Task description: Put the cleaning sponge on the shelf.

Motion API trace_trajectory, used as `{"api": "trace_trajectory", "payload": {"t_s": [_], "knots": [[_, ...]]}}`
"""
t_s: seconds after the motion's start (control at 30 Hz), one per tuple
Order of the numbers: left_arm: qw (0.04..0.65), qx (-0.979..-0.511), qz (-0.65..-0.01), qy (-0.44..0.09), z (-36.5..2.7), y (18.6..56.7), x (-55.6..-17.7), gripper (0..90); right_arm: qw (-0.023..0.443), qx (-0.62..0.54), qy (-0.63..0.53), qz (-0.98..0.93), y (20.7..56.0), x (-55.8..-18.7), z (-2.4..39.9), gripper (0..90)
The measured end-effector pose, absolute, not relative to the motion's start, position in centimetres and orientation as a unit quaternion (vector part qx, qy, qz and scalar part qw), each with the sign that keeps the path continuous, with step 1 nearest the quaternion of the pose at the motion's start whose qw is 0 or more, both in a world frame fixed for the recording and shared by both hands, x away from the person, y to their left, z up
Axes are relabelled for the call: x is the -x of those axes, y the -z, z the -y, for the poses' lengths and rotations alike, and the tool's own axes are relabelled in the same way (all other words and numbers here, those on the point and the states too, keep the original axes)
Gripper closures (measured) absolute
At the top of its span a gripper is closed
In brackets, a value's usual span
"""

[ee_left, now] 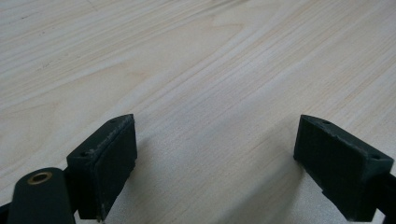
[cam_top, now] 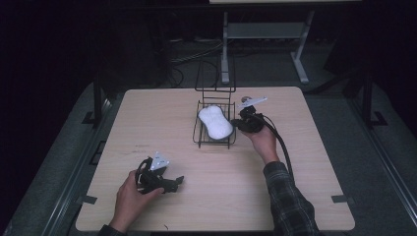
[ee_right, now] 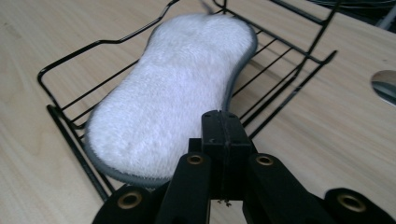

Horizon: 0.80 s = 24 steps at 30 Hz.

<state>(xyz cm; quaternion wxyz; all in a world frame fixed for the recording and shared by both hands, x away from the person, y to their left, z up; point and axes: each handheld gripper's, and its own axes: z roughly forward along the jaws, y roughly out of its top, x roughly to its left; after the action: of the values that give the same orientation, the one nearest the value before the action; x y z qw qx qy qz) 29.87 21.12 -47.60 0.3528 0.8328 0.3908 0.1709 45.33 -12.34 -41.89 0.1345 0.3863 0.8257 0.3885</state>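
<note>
A white fluffy sponge (cam_top: 215, 121) (ee_right: 173, 93) with a grey edge lies in a low black wire basket (cam_top: 199, 136) (ee_right: 70, 60) at the table's middle back. My right gripper (cam_top: 236, 123) (ee_right: 226, 128) is shut, its pads pressed flat together, right at the basket's right rim beside the sponge's edge. I see nothing between the pads, though the rim wires run close behind them. My left gripper (cam_top: 179, 181) (ee_left: 215, 154) rests low over bare wood near the front left, jaws wide open with nothing between them.
A tall black wire frame (cam_top: 215, 73) rises from the basket's far end. A small shiny round object (cam_top: 246, 98) (ee_right: 385, 84) lies on the table (cam_top: 305, 162) just right of the basket. Beyond the table's far edge stand white desk legs (cam_top: 225, 49) and cables.
</note>
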Motion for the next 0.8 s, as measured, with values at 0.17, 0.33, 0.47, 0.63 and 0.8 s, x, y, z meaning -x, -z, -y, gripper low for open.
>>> {"api": "trace_trajectory", "payload": {"t_s": [0.17, 0.33, 0.47, 0.63, 0.8], "knots": [[0.353, -0.833, -0.391, -0.171, -21.1, 47.6, -29.9, 12.4, 0.129, -0.374, -0.384, -0.834, 42.3, -44.9, 11.3, 89.9], [0.353, -0.832, -0.391, -0.171, -21.1, 47.6, -29.9, 12.4, 0.116, -0.366, -0.384, -0.84, 42.7, -44.6, 10.6, 90.0], [0.353, -0.832, -0.391, -0.171, -21.1, 47.6, -29.9, 12.4, 0.113, -0.357, -0.387, -0.843, 42.7, -44.4, 9.9, 90.0], [0.354, -0.832, -0.391, -0.171, -21.1, 47.6, -29.9, 12.4, 0.103, -0.348, -0.393, -0.845, 42.7, -44.2, 9.2, 89.9], [0.354, -0.833, -0.391, -0.171, -21.1, 47.6, -29.9, 12.4, 0.1, -0.34, -0.397, -0.847, 42.5, -44.0, 8.9, 89.9]]}}
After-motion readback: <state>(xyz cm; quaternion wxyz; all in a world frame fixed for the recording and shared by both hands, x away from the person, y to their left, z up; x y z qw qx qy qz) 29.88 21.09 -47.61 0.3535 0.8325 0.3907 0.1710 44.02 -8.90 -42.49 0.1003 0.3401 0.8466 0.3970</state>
